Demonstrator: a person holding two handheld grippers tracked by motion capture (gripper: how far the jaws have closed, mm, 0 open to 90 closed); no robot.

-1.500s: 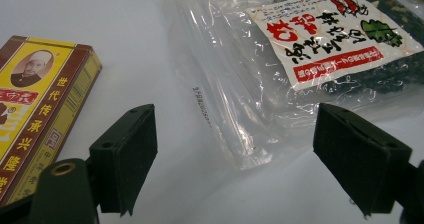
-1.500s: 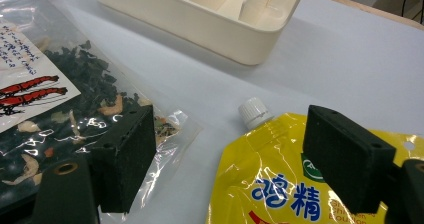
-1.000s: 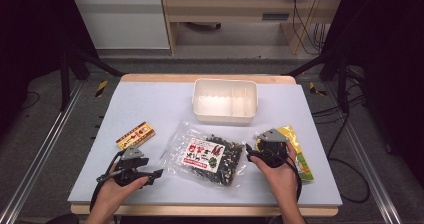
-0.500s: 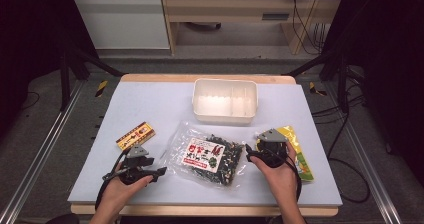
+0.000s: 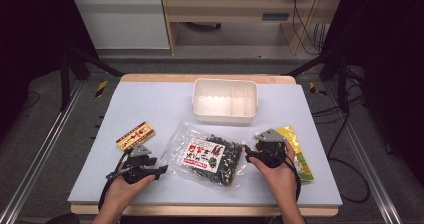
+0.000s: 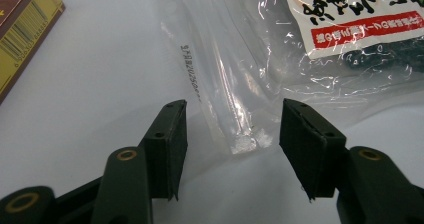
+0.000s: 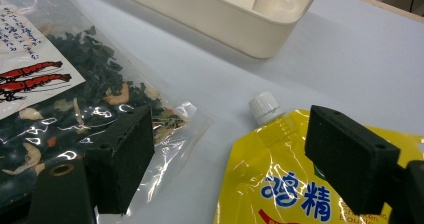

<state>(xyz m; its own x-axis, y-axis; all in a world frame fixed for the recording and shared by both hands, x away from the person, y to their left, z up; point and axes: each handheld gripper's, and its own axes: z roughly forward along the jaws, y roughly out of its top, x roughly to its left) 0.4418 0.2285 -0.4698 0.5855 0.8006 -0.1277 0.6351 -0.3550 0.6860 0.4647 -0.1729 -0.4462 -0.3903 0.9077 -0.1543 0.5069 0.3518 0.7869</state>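
Left gripper [image 6: 231, 149] low at the table's near edge, jaws spread, with the clear sealed corner of the dried seaweed-and-shrimp bag [image 6: 240, 84] lying just ahead between them, not yet pinched. Bag [image 5: 207, 154] lies flat mid-table, long axis running left to right between both hands. Right gripper [image 7: 230, 159], jaws also spread, straddles the gap between the bag's far corner and the yellow spout pouch [image 7: 280, 184]; white divided tray [image 5: 225, 100] beyond.

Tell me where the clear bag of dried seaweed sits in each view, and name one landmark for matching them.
High view: the clear bag lies at the centre front of the table, between the two grippers.
Left gripper view: its clear sealed edge runs between the open jaws, printed label at upper right.
Right gripper view: it lies at left, behind the left jaw.
Shared landmark: the bag's red and white label.
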